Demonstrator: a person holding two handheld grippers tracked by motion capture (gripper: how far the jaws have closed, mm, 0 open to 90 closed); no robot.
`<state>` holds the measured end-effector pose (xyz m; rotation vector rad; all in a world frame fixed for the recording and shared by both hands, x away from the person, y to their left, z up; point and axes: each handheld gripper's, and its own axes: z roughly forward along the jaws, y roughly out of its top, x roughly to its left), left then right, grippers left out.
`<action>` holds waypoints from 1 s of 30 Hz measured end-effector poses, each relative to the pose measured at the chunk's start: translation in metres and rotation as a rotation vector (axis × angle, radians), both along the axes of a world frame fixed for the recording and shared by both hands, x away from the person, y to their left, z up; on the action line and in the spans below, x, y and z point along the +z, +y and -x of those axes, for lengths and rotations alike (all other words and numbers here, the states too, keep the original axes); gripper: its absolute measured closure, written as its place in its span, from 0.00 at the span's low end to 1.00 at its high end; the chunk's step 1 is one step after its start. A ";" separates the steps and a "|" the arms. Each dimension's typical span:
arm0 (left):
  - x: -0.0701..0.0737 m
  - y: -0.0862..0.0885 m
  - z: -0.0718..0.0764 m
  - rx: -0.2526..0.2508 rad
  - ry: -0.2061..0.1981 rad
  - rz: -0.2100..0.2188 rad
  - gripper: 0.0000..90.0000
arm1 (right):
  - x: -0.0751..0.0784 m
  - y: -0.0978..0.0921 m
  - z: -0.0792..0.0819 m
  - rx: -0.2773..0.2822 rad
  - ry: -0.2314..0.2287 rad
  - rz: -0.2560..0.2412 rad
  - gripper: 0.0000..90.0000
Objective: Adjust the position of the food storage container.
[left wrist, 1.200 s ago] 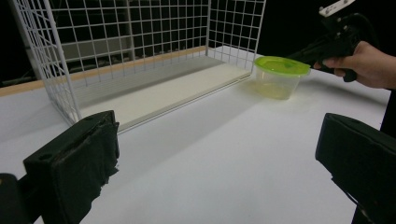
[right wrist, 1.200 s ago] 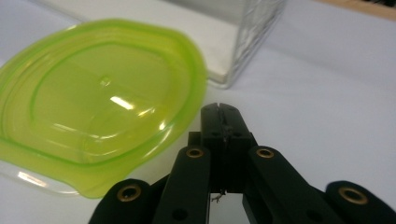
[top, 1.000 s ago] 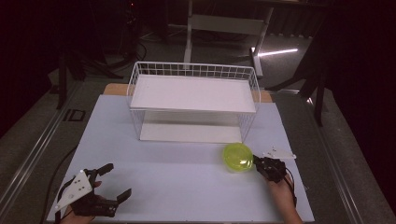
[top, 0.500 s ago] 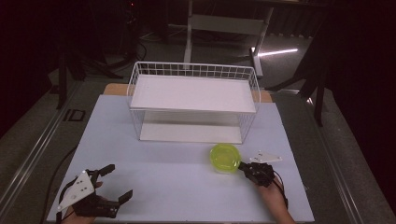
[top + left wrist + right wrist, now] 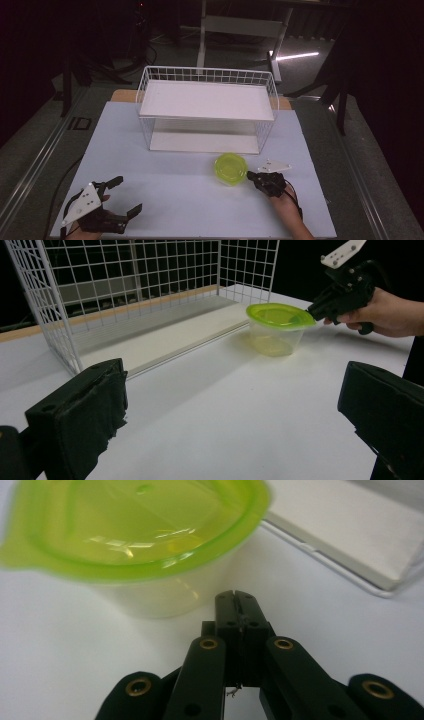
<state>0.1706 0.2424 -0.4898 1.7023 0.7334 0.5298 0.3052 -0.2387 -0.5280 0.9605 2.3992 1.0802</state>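
Observation:
A clear plastic container with a lime-green lid [image 5: 231,168] [image 5: 276,327] [image 5: 140,545] stands upright on the white table, just in front of the wire rack. My right gripper [image 5: 251,176] [image 5: 236,600] is at its right side, shut with nothing between the jaws. Its tip sits under the lid's rim, close to the container wall. In the left gripper view the right gripper [image 5: 314,311] touches the lid's edge. My left gripper [image 5: 127,194] [image 5: 230,415] rests open near the front left corner, far from the container and holding nothing.
A white wire rack [image 5: 207,75] [image 5: 100,290] with an upper shelf and a flat white base stands at the back middle of the table [image 5: 190,205]. Dark floor and stands surround the table. Bare tabletop lies between the two grippers.
The container has slid left across the table, with my shut right gripper following at its right side. The left gripper has stayed put.

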 end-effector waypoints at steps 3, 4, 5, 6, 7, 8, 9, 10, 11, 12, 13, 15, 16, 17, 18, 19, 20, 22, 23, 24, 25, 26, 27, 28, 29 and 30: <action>0.000 0.000 0.000 -0.003 -0.002 0.000 0.01 | 0.000 0.000 -0.002 0.001 0.010 -0.009 1.00; 0.000 0.000 0.000 -0.003 -0.002 -0.004 0.01 | -0.002 0.004 0.000 0.017 0.010 -0.005 1.00; 0.000 0.000 0.000 -0.003 -0.002 -0.004 0.01 | -0.002 0.004 0.000 0.017 0.010 -0.005 1.00; 0.000 0.000 0.000 -0.002 0.000 -0.002 0.01 | -0.002 0.005 0.001 0.021 0.010 -0.008 1.00; 0.000 0.000 0.000 0.000 0.002 0.000 0.01 | -0.003 0.009 0.004 0.021 0.018 -0.046 1.00; 0.000 0.000 0.000 0.000 0.002 0.000 0.01 | -0.003 0.009 0.004 0.021 0.018 -0.046 1.00; 0.000 0.000 0.000 0.002 0.002 0.000 0.01 | -0.003 0.010 0.006 0.028 0.017 -0.044 1.00; 0.000 0.000 0.000 0.000 0.001 -0.005 0.01 | -0.003 0.014 0.008 0.039 0.009 -0.029 1.00; 0.000 0.000 0.000 0.000 0.000 -0.005 0.01 | -0.003 0.017 0.010 0.051 0.010 -0.032 1.00; 0.000 -0.001 0.000 0.000 0.002 -0.006 0.01 | -0.002 0.019 0.011 0.058 0.016 -0.037 1.00; 0.000 -0.001 0.000 0.000 0.002 -0.006 0.01 | -0.002 0.022 0.011 0.069 0.016 -0.036 1.00; 0.000 -0.001 0.001 -0.002 0.002 -0.004 0.01 | -0.002 0.029 0.013 0.094 0.017 -0.043 1.00; 0.000 -0.001 0.001 -0.002 0.002 -0.004 0.01 | -0.002 0.032 0.015 0.107 0.019 -0.047 1.00; 0.000 -0.001 0.001 -0.003 0.001 -0.006 0.01 | -0.001 0.034 0.016 0.116 0.021 -0.054 1.00; 0.000 -0.001 0.001 -0.003 0.001 -0.004 0.01 | 0.000 0.036 0.018 0.126 0.013 -0.049 1.00; 0.000 -0.001 0.001 -0.004 0.001 -0.003 0.01 | 0.000 0.037 0.018 0.132 0.001 -0.034 1.00; 0.000 -0.001 0.001 -0.003 0.002 -0.003 0.01 | 0.001 0.035 0.018 0.127 -0.002 -0.030 1.00; 0.000 -0.001 0.001 -0.002 0.003 -0.001 0.01 | 0.002 0.030 0.013 0.099 -0.001 -0.037 1.00; 0.000 -0.001 0.001 -0.003 0.003 0.000 0.01 | 0.002 0.027 0.010 0.084 -0.007 -0.034 1.00; 0.000 -0.001 0.001 -0.003 0.003 0.000 0.01 | 0.002 0.025 0.008 0.072 -0.008 -0.032 1.00; 0.000 -0.001 0.001 -0.004 0.001 -0.001 0.01 | 0.002 0.023 0.004 0.060 -0.009 -0.029 1.00; 0.000 -0.001 0.001 -0.005 0.002 0.000 0.01 | 0.002 0.021 0.000 0.048 -0.018 -0.025 1.00; 0.000 -0.001 0.001 -0.005 0.004 0.003 0.01 | 0.002 0.021 -0.003 0.038 -0.020 -0.019 1.00; 0.000 -0.001 0.001 -0.006 0.004 0.005 0.01 | 0.001 0.020 -0.006 0.027 -0.020 -0.019 1.00; 0.000 -0.001 0.001 -0.006 0.006 0.005 0.01 | 0.001 0.021 -0.008 0.018 -0.020 -0.025 1.00; 0.000 -0.001 0.000 -0.006 0.006 0.006 0.01 | 0.000 0.021 -0.010 0.014 -0.016 -0.031 1.00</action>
